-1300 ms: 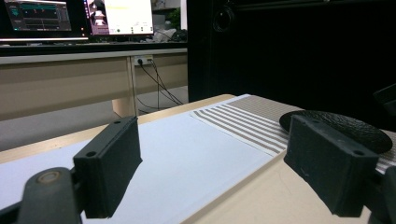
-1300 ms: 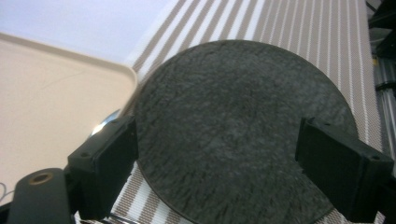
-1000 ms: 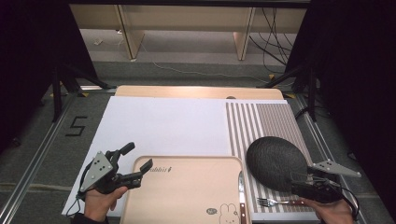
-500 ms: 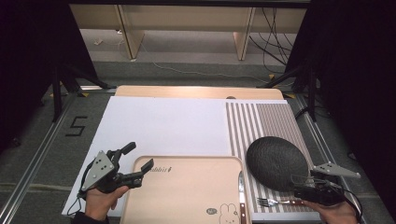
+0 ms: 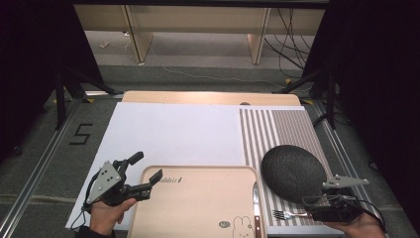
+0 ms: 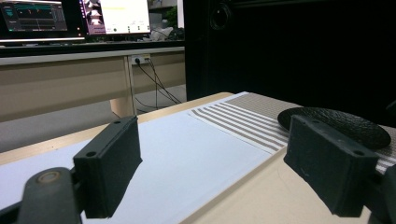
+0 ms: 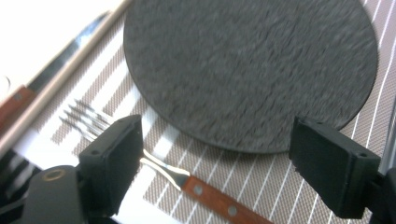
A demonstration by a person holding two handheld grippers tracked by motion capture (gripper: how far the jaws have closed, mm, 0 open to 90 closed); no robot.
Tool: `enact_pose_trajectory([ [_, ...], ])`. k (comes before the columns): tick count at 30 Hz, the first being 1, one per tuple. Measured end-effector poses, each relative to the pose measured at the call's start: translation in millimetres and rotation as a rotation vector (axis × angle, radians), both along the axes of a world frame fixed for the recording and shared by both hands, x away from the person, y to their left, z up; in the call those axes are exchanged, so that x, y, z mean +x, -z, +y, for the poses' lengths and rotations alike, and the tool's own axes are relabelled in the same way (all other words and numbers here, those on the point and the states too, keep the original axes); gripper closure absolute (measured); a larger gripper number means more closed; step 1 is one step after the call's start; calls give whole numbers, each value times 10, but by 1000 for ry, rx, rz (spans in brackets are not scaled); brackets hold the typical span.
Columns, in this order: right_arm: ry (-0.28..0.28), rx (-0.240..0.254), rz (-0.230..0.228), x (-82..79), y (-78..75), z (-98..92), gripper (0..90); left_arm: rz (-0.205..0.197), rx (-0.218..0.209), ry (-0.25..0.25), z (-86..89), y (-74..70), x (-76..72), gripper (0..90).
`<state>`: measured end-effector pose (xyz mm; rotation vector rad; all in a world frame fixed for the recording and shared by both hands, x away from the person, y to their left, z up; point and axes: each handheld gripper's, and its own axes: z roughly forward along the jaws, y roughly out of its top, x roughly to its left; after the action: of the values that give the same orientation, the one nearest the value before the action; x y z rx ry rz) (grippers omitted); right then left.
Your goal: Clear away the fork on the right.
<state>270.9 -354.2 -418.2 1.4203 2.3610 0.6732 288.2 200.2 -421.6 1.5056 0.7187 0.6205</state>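
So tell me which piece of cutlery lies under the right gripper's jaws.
The fork, lying on the striped mat just below the dark plate. The knife lies apart, along the wooden tray's right edge. Right gripper open.

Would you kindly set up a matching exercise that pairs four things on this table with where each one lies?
Things:
1. fork
2. dark plate
3. knife
4. wooden tray

Places:
A. lying along the tray's right edge
B. on the striped mat, farther from the person than the fork
C. at the near edge of the table, partly over the white sheet
D. on the striped mat, between the right hand-held gripper's open jaws

Pairs: 1-D, 2-B, 3-A, 4-C
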Motion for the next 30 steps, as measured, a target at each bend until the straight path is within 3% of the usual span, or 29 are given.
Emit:
enact_pose_trajectory([
  [4,-9,-25,7,8,13,-66,217,-2,-4,-2,13,-2,-7,173],
  [8,5,-22,59,-13,15,-137,249,-2,-4,-2,13,-1,-7,173],
  [13,-55,-75,74,12,106,-222,295,-2,-2,0,5,2,-1,173],
  [21,-85,-99,152,-10,171,-189,352,-7,-1,0,13,-2,-3,173],
  [30,-134,-142,189,-11,230,-154,396,-2,0,-1,6,4,1,173],
])
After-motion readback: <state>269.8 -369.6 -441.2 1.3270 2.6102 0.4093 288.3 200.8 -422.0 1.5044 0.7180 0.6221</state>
